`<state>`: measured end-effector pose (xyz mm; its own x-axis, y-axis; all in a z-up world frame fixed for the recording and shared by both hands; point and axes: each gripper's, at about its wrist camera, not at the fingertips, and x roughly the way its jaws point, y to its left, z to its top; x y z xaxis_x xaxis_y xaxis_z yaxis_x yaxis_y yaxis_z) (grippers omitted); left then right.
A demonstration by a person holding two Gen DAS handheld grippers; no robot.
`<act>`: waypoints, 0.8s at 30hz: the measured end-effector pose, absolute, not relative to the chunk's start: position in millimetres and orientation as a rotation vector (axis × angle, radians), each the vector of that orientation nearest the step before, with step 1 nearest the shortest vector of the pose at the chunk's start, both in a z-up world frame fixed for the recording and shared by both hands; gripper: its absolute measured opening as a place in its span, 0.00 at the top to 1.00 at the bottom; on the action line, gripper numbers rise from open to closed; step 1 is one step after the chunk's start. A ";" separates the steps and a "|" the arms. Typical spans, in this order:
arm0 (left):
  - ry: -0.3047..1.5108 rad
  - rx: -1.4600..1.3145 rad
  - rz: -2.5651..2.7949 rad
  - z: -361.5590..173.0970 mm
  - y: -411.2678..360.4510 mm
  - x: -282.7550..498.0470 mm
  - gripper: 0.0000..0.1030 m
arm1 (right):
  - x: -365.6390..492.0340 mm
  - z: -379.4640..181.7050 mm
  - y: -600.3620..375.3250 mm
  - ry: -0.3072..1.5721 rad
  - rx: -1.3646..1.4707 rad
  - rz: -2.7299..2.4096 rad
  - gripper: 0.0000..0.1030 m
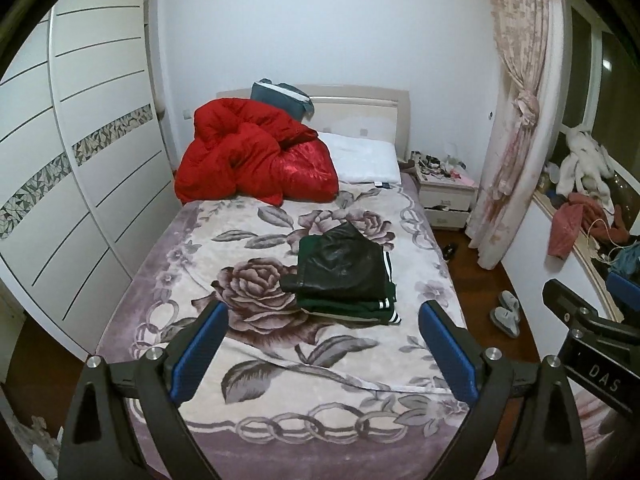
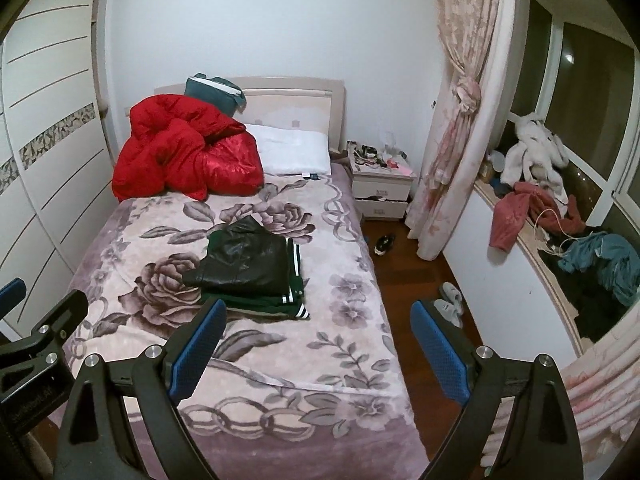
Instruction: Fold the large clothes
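1. Your left gripper [image 1: 322, 320], black-framed with blue textured pads, is spread wide and grasps nothing; it hangs above the foot end of the bed.
2. Your right gripper [image 2: 318, 320], of the same build, is likewise spread wide and empty, held over the bed's right edge and the brown wooden floor [image 2: 404, 276].
3. Task item: a folded black leather jacket [image 1: 340, 262] lies on top of a stack of folded dark green garments with white stripes [image 1: 360, 308], near the middle of the bed, well apart from both grippers.
4. The bed is covered by a pale pink plush blanket with a large rose print [image 1: 248, 292]; the stack rests directly on it.
5. A crumpled red quilt [image 1: 252, 156] is heaped at the head end, left side, with a grey-blue cushion [image 1: 280, 96] behind it against the headboard.
6. A white pillow [image 1: 366, 158] lies just beside the quilt, to its right.
7. A white bedside cabinet [image 2: 382, 188] stands right of the bed, its top cluttered with small objects too small to tell.
8. A pink floral curtain [image 2: 460, 112], tied back, hangs beside a windowsill piled with loose clothes [image 2: 536, 192].
9. A pair of grey slippers [image 2: 450, 300] sits on the floor.
10. A white sliding-door wardrobe [image 1: 92, 128] lines the left wall.
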<state>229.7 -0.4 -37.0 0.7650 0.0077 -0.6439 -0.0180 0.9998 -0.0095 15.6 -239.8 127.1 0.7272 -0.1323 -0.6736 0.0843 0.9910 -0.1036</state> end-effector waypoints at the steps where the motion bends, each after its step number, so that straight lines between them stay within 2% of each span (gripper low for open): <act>1: 0.697 -0.020 0.020 -36.7 0.2 229.0 0.05 | 14.3 127.2 -240.2 0.752 -0.061 -0.108 0.08; 4: 0.684 -0.024 0.027 -34.5 0.9 225.8 0.04 | 14.3 126.7 -240.8 0.767 -0.061 -0.098 0.05; 24: 0.657 -0.011 0.049 -29.0 -1.9 219.3 0.03 | 15.1 131.1 -234.6 0.745 -0.068 -0.096 0.04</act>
